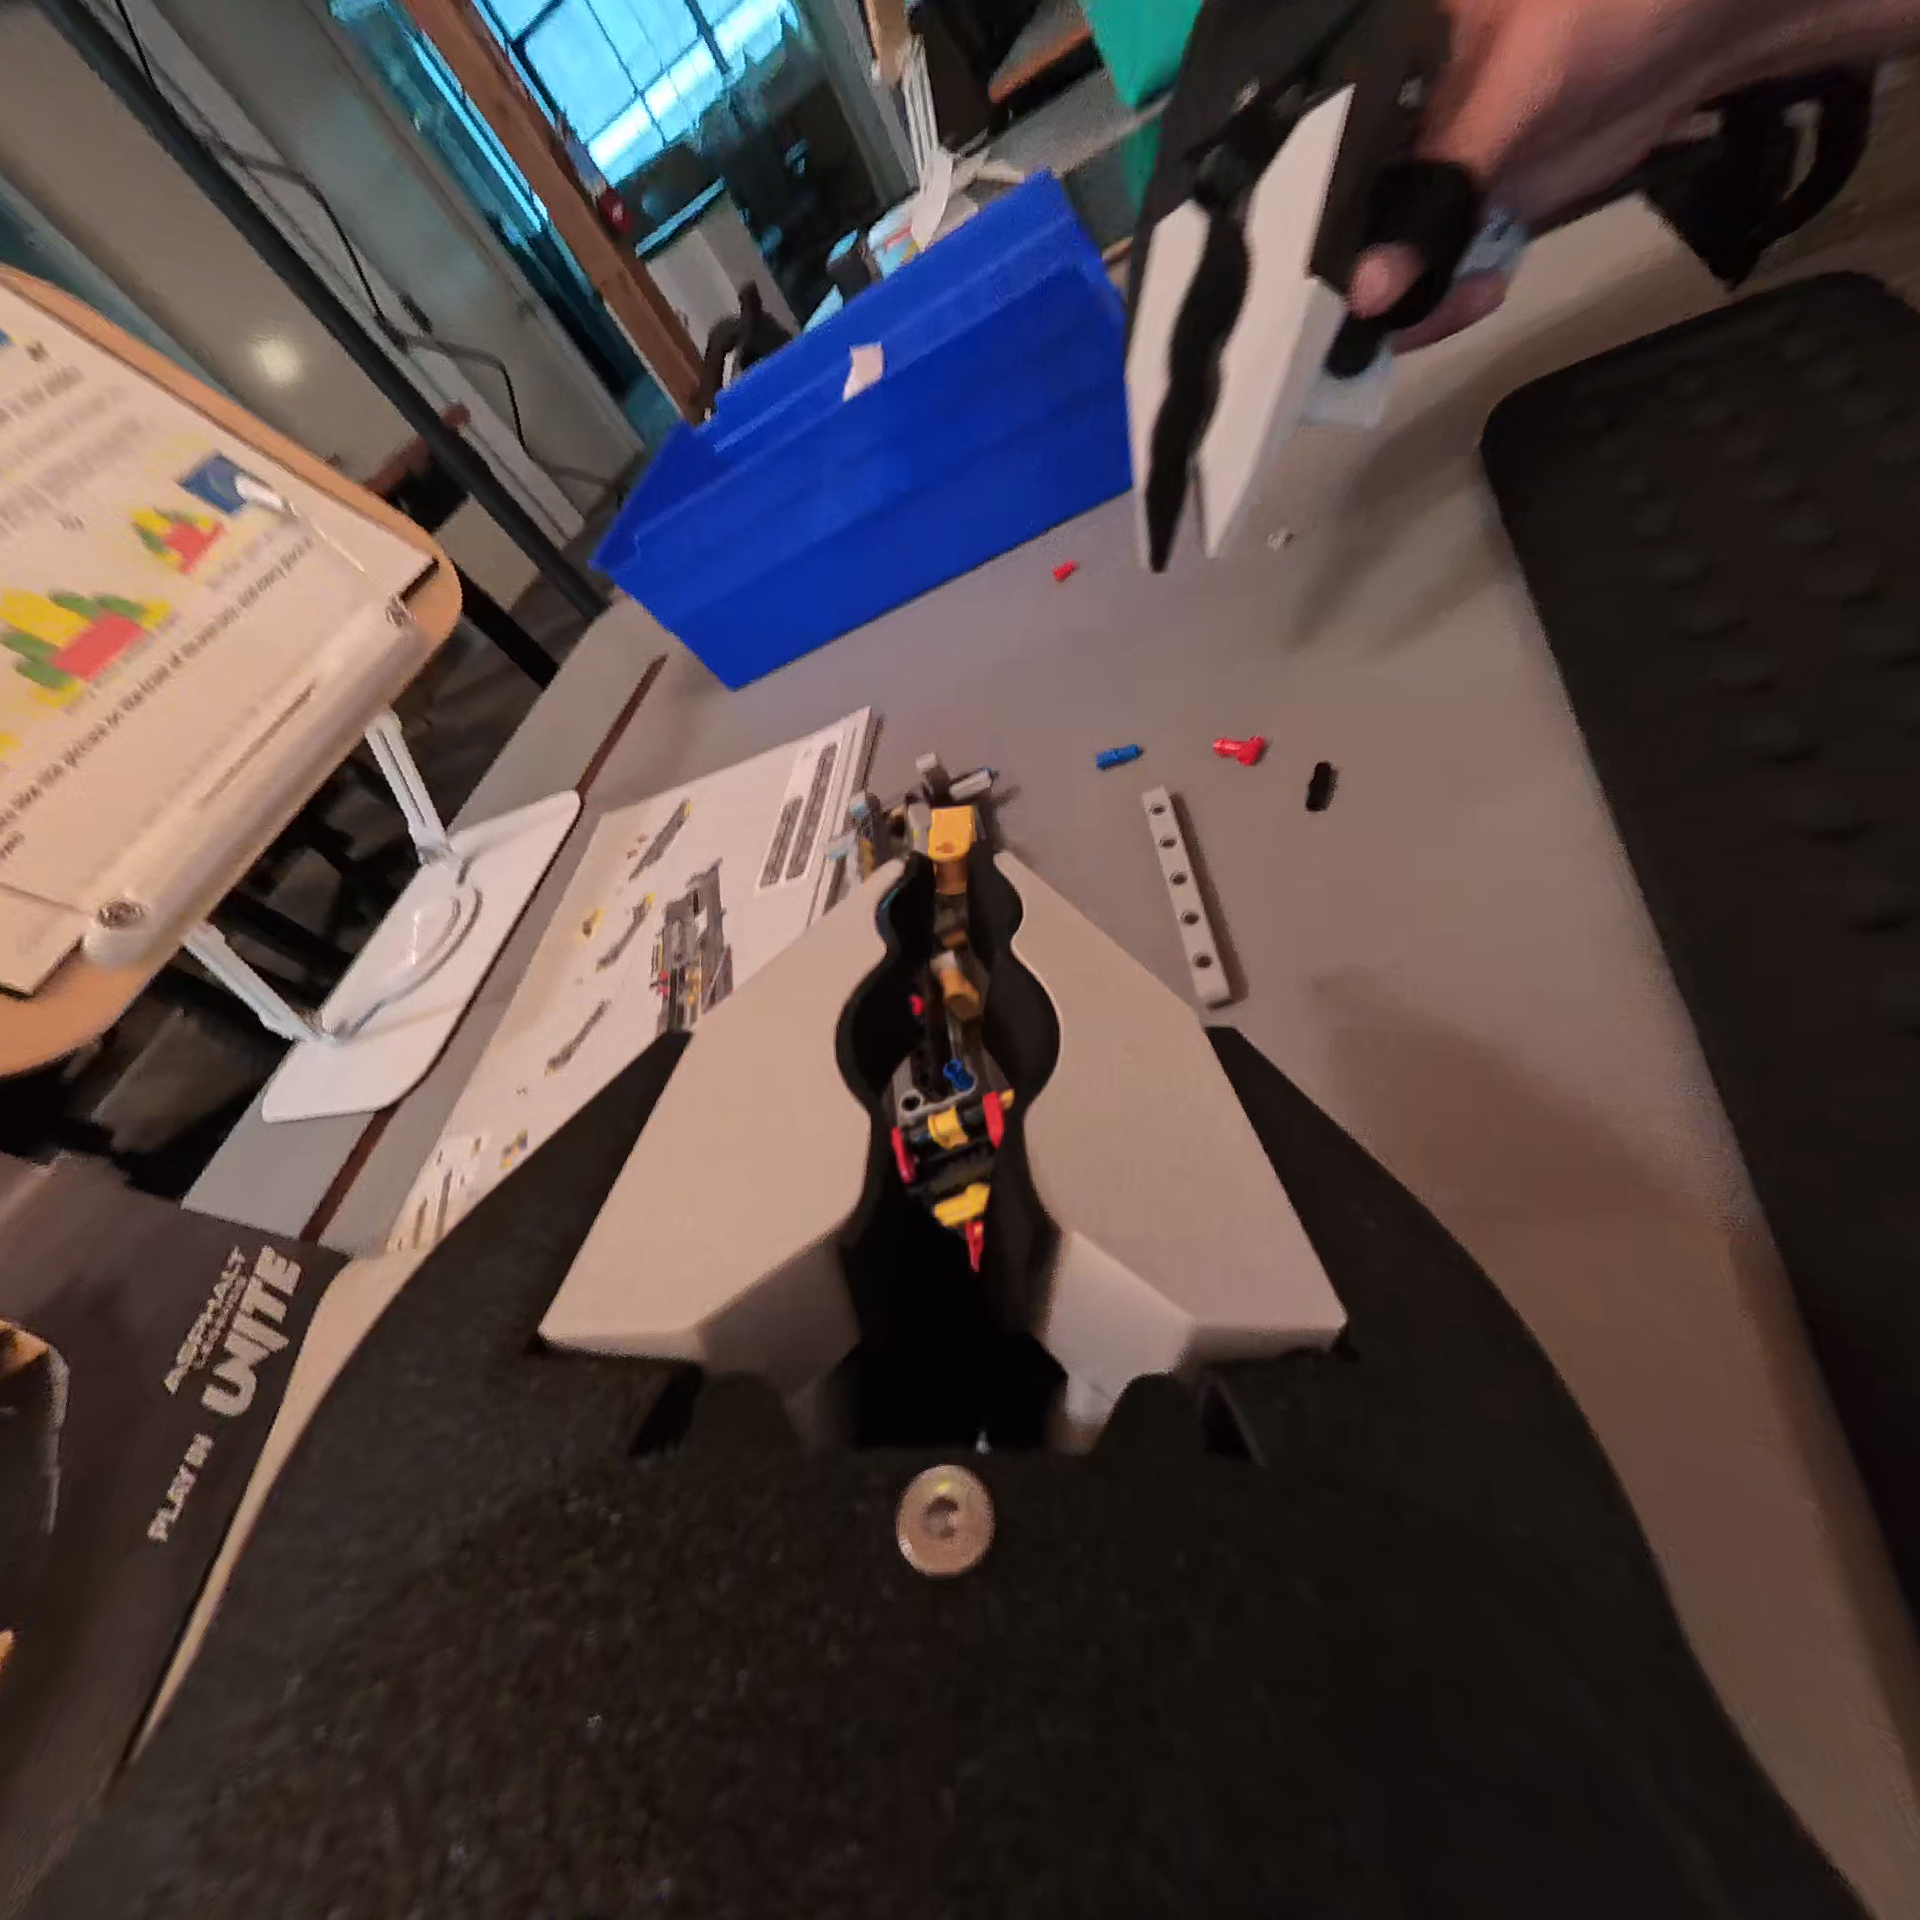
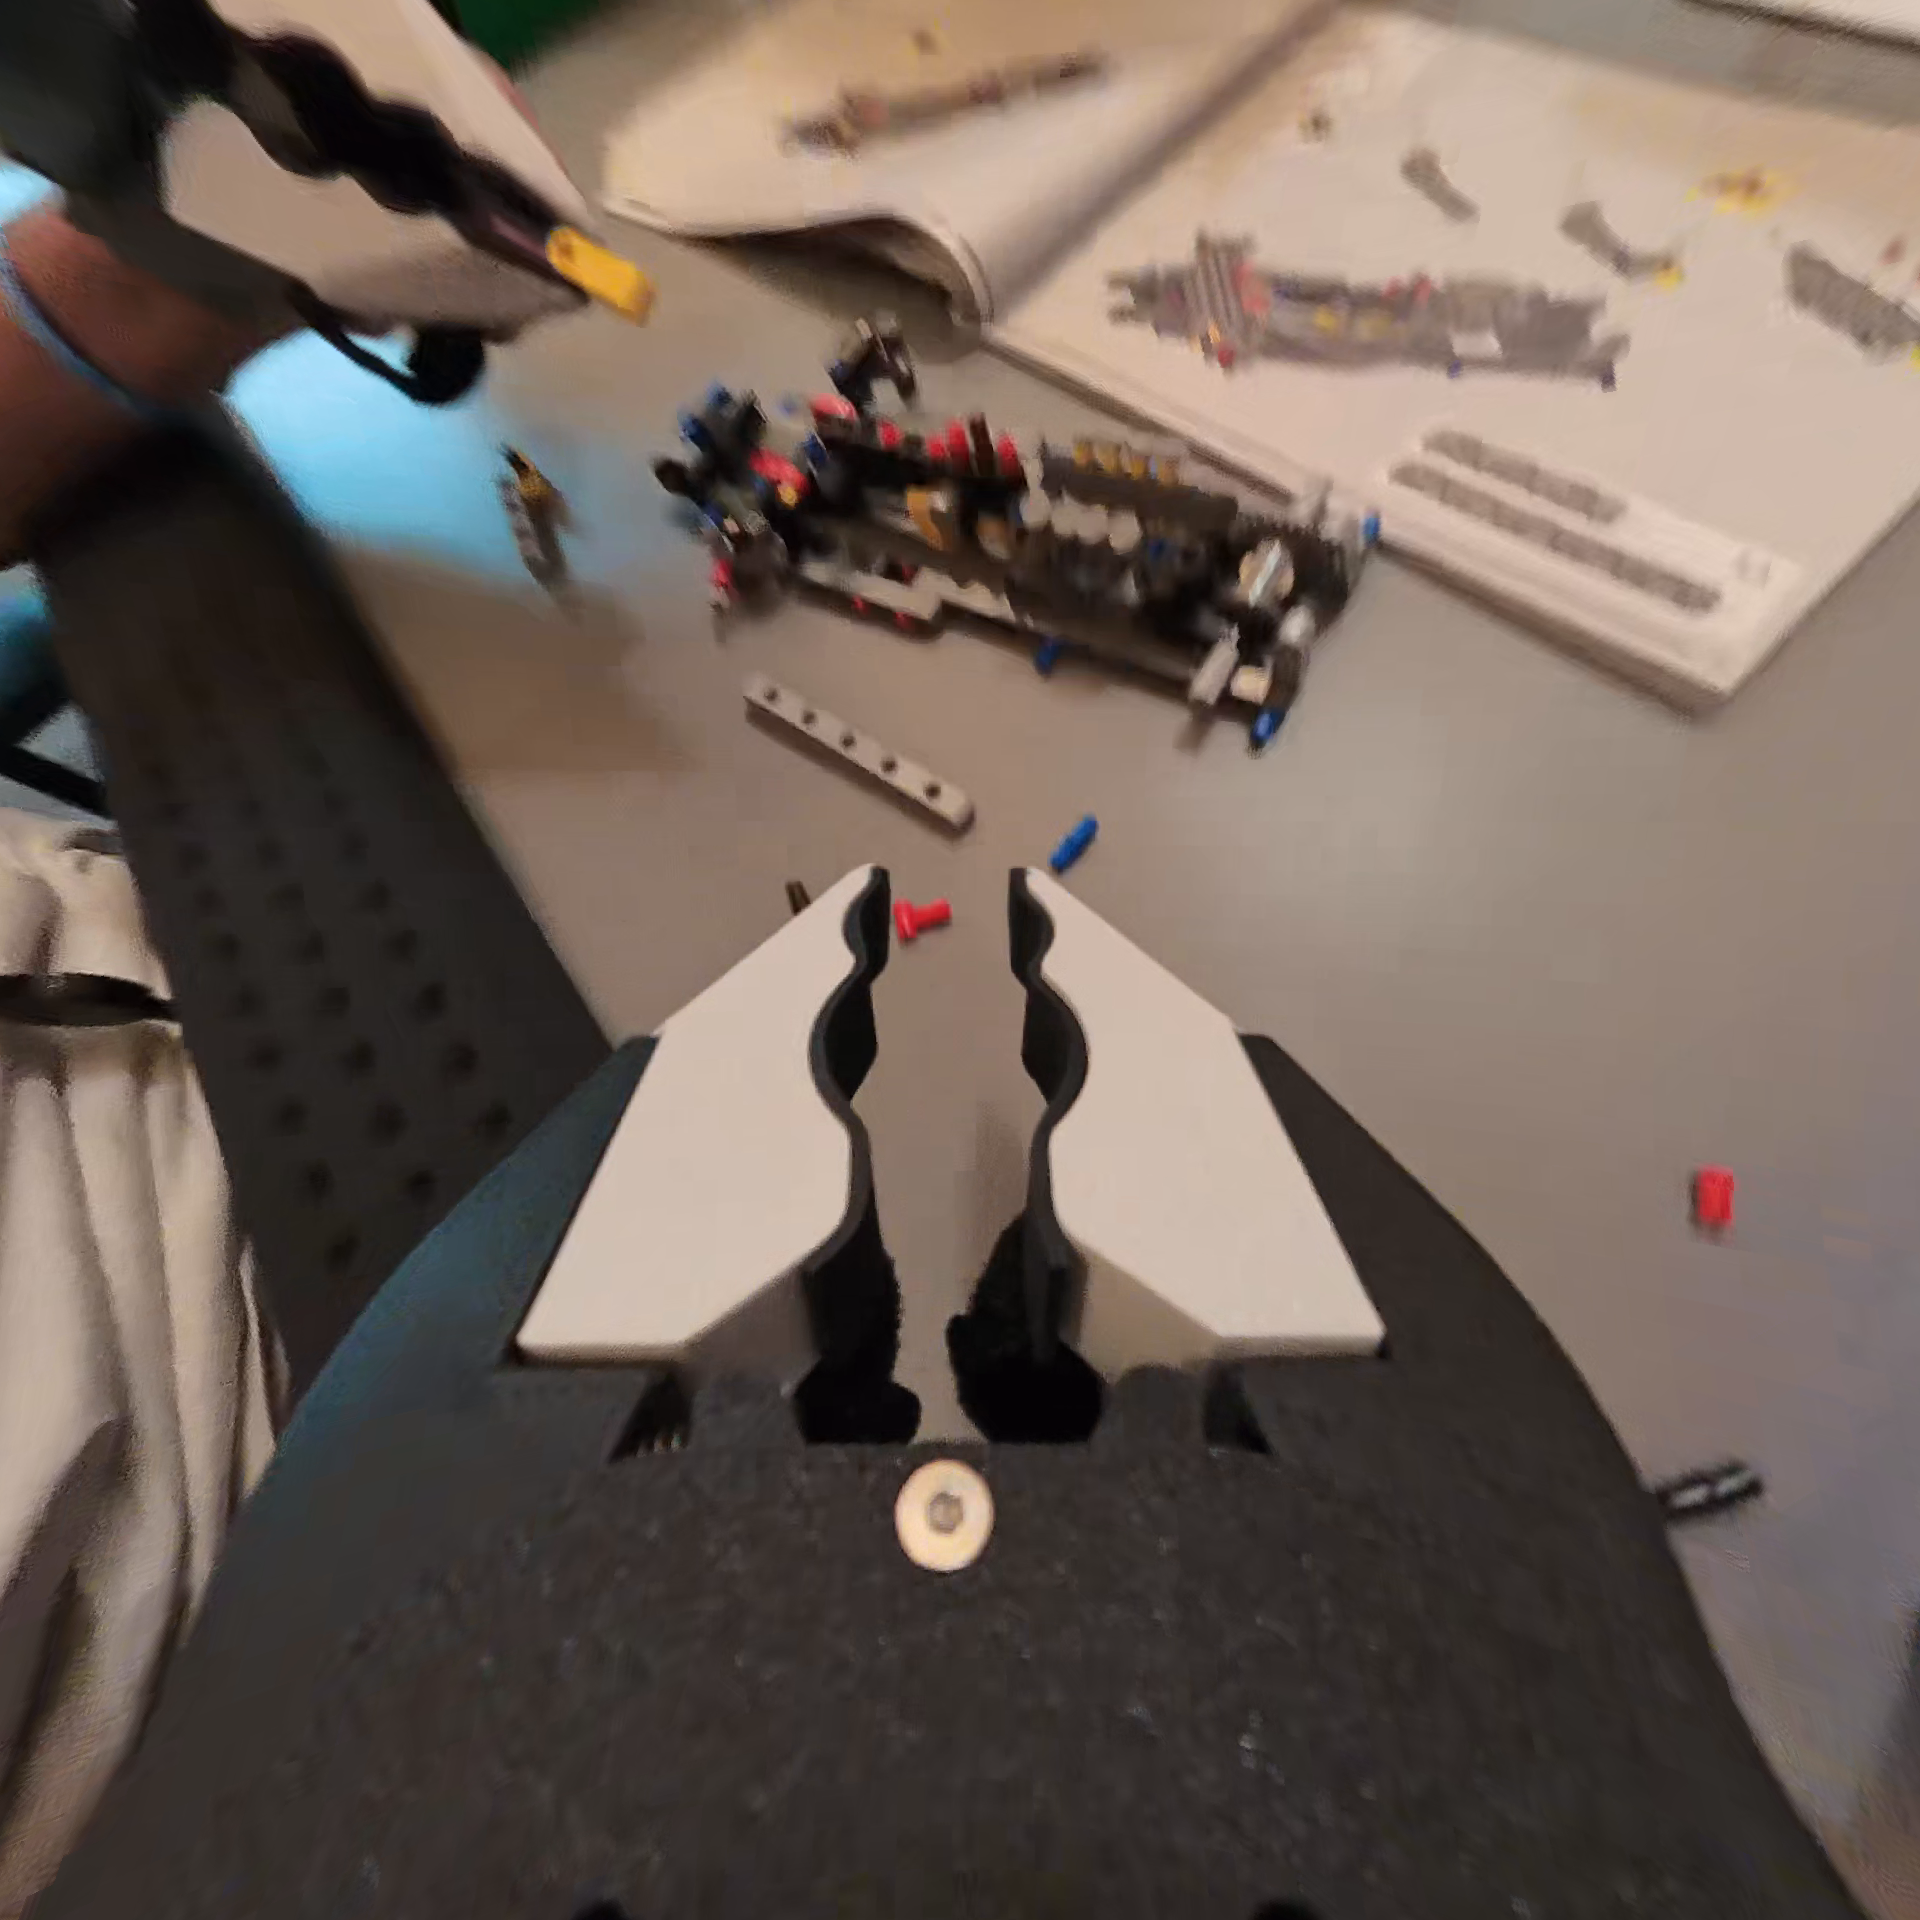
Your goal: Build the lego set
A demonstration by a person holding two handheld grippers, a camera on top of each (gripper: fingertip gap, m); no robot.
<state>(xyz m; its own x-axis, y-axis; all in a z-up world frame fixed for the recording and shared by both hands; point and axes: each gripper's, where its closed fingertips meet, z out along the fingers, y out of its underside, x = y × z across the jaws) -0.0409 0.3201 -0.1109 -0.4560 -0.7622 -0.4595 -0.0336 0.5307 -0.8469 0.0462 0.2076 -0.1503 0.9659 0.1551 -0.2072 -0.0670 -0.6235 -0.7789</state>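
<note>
Grey table is noted as the work surface, with the part-built lego assembly lying on it as the landmark. An open instruction booklet is spread just behind the assembly. A loose grey beam is seen just in front of it. Nearer the camera than the assembly and beam, a red pin and a blue pin are scattered. The right gripper is held released, a clear gap showing between its jaws. The red pin lies just ahead of the tips, offset toward the left finger, its long axis roughly crosswise to the fingers. The left gripper is clenched on a yellow piece and is raised off the assembly's left end. The right gripper is judged the nearer to the red pin. A small leftward correction is probably needed before closing. Motion blur limits finer detail.
</note>
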